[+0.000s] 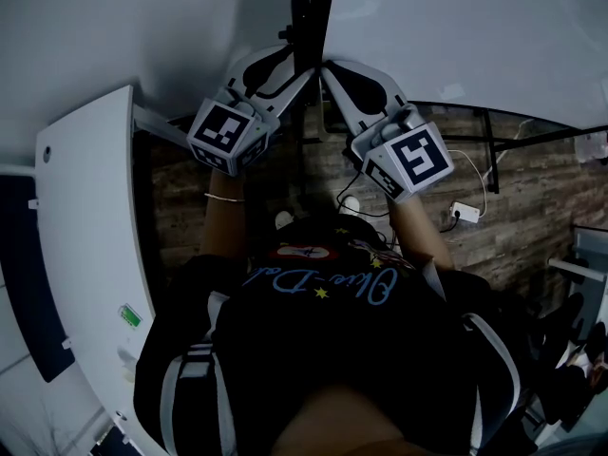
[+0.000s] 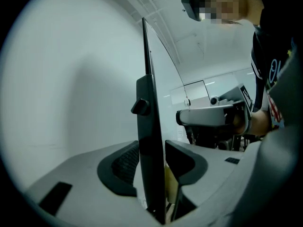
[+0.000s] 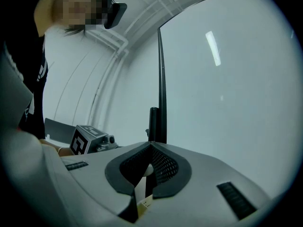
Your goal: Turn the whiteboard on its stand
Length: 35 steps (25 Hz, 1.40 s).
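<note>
Here the whiteboard [image 1: 446, 27] stands edge-on, its black edge [image 2: 150, 108] running upright. The left hand-held gripper [image 2: 151, 148] straddles that edge, jaws wide, apparently unclamped. The right hand-held gripper [image 3: 151, 145] is closed and empty, tips just beside the edge.

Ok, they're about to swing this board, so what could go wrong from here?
The left gripper has open jaws around the whiteboard's thin black frame edge, so a push could let it slide out. The right gripper, tips together at that edge, shows no clear grip, giving little control. The small black knob on the frame sits close to the left jaws and could snag.
</note>
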Tool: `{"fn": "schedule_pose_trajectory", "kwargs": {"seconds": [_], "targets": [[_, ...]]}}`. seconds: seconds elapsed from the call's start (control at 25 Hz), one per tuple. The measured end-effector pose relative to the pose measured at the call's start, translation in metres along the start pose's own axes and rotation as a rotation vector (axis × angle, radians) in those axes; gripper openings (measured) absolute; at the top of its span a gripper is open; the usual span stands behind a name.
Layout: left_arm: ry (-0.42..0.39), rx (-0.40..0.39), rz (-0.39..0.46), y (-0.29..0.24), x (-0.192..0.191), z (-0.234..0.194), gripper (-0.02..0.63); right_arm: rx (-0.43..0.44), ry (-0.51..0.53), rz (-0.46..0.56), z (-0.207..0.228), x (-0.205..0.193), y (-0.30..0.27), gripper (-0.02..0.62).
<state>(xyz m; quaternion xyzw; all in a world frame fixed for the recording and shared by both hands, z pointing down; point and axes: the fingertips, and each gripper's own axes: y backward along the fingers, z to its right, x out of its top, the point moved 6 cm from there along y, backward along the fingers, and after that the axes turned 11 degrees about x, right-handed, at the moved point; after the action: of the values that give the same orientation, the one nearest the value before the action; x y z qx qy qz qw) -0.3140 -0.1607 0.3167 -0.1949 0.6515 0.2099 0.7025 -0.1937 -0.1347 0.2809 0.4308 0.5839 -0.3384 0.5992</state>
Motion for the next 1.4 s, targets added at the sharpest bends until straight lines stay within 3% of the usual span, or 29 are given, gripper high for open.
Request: {"fn": "schedule_pose_trajectory", "kwargs": {"seconds": [0.16, 0.48, 0.6, 0.84, 1.4], "targets": [[-0.010, 0.010, -0.005, 0.007, 0.001, 0.002, 0.157, 0.004, -0.007, 0.006, 0.000, 0.000, 0.003, 0.026], [-0.027, 0.012, -0.007, 0.019, 0.007, 0.010, 0.129, 0.012, -0.025, 0.011, 0.001, -0.002, 0.006, 0.026], [-0.034, 0.025, -0.001, 0.024, 0.010, 0.011, 0.056, 0.014, -0.032, 0.010, 0.001, -0.003, 0.009, 0.025], [-0.056, 0.008, -0.010, 0.029, 0.015, 0.016, 0.028, 0.028, -0.040, 0.022, 0.000, -0.002, 0.011, 0.025], [-0.088, 0.022, -0.011, 0.030, 0.024, 0.028, 0.028, 0.048, -0.042, 0.026, 0.001, 0.002, 0.024, 0.023]]}}
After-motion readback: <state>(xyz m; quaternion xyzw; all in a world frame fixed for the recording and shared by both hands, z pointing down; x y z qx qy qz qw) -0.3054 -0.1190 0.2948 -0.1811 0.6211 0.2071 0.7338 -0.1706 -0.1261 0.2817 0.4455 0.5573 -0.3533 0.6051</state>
